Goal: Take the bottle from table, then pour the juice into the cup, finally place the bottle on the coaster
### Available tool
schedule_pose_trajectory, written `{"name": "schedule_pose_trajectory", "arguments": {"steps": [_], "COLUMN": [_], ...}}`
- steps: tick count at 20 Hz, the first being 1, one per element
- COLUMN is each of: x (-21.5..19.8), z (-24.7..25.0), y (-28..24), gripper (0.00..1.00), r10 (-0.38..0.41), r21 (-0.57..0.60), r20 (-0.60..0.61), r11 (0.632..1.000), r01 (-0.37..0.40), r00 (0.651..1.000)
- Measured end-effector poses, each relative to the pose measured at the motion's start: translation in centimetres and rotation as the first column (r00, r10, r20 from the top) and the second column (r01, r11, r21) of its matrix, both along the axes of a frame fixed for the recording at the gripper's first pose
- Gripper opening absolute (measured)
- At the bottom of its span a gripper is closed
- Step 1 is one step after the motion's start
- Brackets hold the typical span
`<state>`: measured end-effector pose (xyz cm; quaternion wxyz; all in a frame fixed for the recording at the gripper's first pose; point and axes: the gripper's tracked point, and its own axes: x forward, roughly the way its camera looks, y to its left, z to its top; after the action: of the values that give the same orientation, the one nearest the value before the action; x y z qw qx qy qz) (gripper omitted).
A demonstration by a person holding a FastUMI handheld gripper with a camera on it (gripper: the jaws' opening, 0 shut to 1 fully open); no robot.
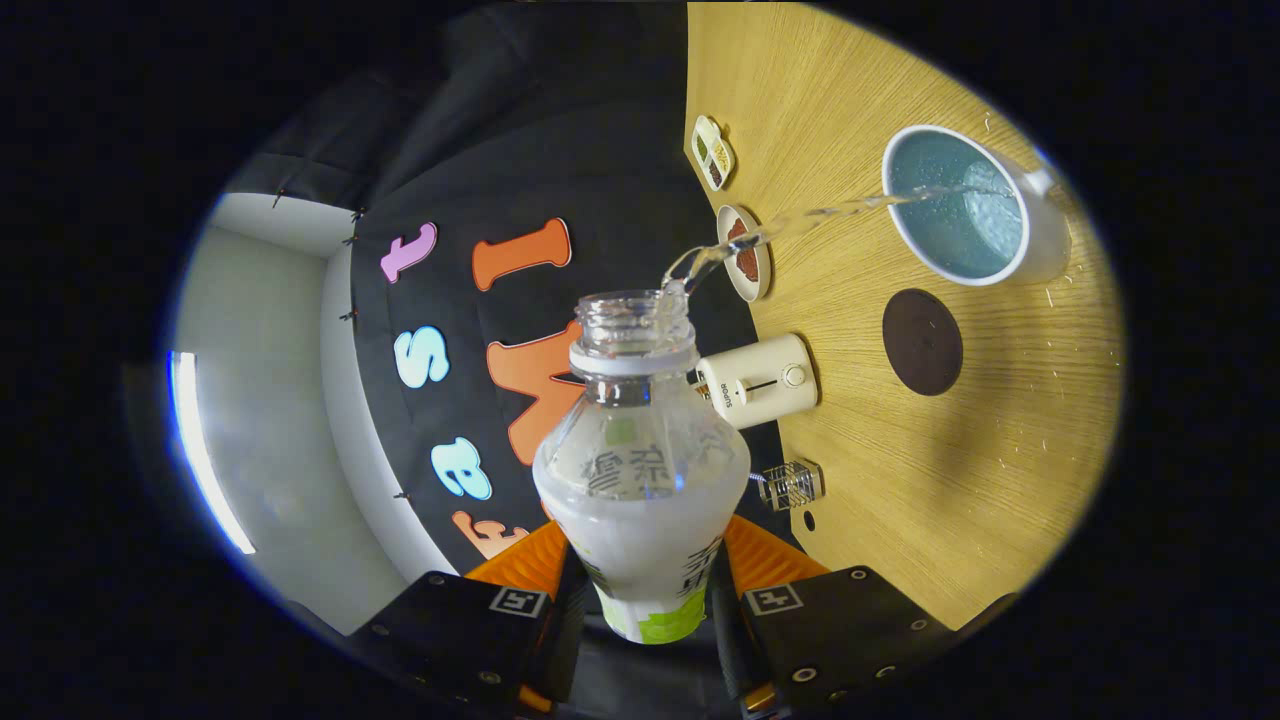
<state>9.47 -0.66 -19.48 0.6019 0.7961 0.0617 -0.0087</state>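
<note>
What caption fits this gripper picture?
Gripper tips clear plastic bottle, streaming juice into white cup beside round brown coaster.

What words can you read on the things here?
Bottle: print on its wrap, warped, not readable.
Cream appliance: small dark word, too small to read.
Gripper, shut on the bottle: square pattern tags, no words.

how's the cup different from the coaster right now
The cup is white, deep and taking the stream of juice from the bottle clamped in the gripper; the coaster is dark brown, flat and bare. The cup looks wider. Both are round and sit side by side on the wooden table.
</note>
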Motion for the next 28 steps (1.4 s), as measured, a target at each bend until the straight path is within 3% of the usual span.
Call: {"name": "schedule_pose_trajectory", "arguments": {"steps": [28], "x": [-0.3], "z": [1.2], "y": [-1.1], "gripper": [0.57], "r10": [-0.038], "r21": [0.134], "r20": [0.023], "r11": [0.990], "r01": [0.035], "r00": [0.999]}}
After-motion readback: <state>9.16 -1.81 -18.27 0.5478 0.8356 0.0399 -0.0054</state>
